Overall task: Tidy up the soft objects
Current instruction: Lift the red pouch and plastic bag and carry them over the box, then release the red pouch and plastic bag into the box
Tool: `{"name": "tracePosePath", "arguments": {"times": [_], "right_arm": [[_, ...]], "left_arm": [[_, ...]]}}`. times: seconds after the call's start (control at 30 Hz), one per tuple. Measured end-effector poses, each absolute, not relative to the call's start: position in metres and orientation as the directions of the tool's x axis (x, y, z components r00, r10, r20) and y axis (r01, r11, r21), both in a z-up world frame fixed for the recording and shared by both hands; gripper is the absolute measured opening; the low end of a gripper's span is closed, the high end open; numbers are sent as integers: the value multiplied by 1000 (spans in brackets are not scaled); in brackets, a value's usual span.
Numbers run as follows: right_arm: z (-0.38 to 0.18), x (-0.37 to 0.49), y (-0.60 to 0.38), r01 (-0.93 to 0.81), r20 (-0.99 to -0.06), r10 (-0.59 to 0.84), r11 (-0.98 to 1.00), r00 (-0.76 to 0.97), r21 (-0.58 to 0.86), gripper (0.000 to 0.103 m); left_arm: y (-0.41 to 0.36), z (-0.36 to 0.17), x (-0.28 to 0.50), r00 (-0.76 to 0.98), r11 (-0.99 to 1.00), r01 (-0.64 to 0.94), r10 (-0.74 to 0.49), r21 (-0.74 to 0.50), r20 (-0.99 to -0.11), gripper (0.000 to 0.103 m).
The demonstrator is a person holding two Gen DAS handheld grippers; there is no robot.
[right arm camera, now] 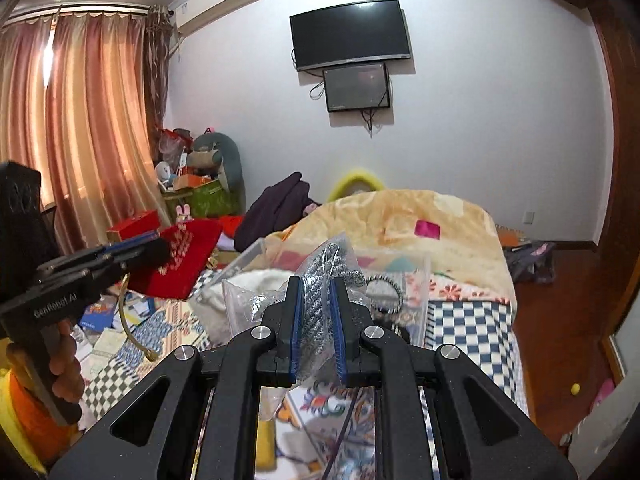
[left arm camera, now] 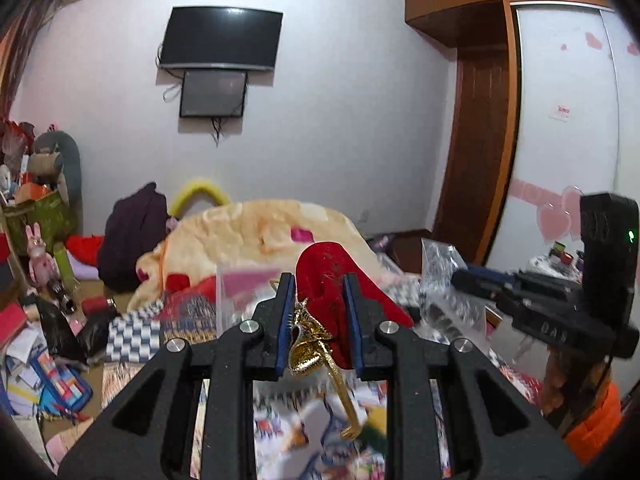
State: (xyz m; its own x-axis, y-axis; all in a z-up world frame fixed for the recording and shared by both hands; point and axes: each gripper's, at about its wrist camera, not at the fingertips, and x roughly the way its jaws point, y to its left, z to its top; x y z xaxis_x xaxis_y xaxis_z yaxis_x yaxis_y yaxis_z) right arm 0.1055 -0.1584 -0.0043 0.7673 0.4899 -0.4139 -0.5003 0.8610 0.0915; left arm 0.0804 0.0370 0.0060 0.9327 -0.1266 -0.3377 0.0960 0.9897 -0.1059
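Both grippers hold soft items above the cluttered bed [right arm camera: 472,312].

Beyond both sets of jaws lies a cream blanket [right arm camera: 400,216] heaped on the bed, with a clear box [right arm camera: 416,280] just past the right jaws. The left gripper [left arm camera: 318,312] has its jaws closed partway on a red pouch [left arm camera: 324,276], its gold tassel [left arm camera: 316,340] hanging between them. The right gripper [right arm camera: 316,320] has its jaws clamped narrowly on a clear bag [right arm camera: 316,280] of grey fabric, which sticks up between them.

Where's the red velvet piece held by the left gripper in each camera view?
Left wrist: red velvet piece at centre, between the left gripper fingers.
Right wrist: at left-centre, in front of the curtain.
Shared landmark: wall TV.
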Motion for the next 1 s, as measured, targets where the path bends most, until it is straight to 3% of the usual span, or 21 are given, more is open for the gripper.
{"name": "tracePosePath", "arguments": {"times": [0.43, 0.73, 1.0], "right_arm": [[-4, 136, -149, -467, -414, 464, 878, 783, 100, 12], [-31, 162, -136, -457, -516, 433, 885, 739, 89, 12], [-48, 184, -133, -453, -588, 428, 884, 686, 115, 13]], "left_arm": [[26, -9, 152, 924, 996, 52, -78, -79, -374, 24], [29, -50, 190, 861, 996, 16, -59, -89, -506, 24], [27, -67, 196, 820, 995, 30, -76, -90, -567, 25]]}}
